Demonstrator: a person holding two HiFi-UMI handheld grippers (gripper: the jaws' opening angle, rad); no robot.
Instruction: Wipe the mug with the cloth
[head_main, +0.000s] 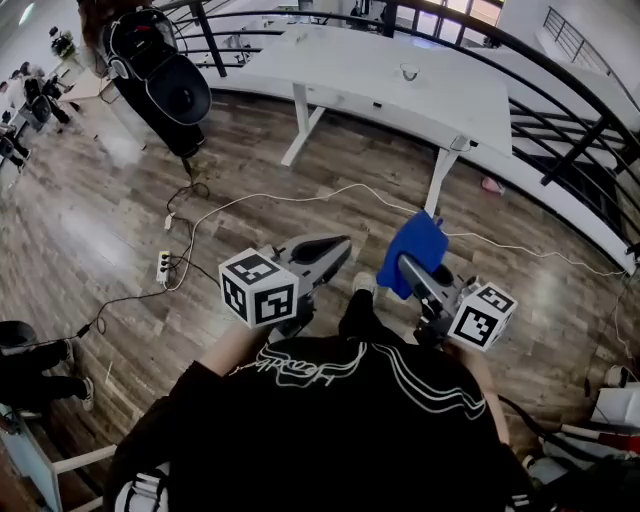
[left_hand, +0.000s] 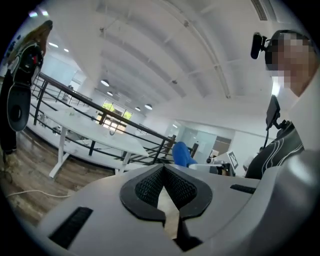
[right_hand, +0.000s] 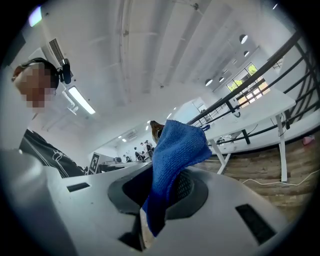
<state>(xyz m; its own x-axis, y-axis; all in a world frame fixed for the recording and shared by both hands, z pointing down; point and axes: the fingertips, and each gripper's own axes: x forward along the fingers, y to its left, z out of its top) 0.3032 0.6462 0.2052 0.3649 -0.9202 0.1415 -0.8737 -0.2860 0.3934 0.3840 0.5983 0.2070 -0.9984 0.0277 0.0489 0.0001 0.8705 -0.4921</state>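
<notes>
My right gripper is shut on a blue cloth, which hangs folded over its tip; the right gripper view shows the cloth clamped between the jaws of the right gripper. To its left, the left gripper is shut with nothing in it, its ribbed pads meeting at the left gripper's tip. Both are held close to the person's chest, above the wooden floor. A small pale object that may be the mug stands far off on the white table.
A black curved railing runs behind the table. A black round device stands at the back left. A power strip and a white cable lie on the floor. Someone's legs show at the left edge.
</notes>
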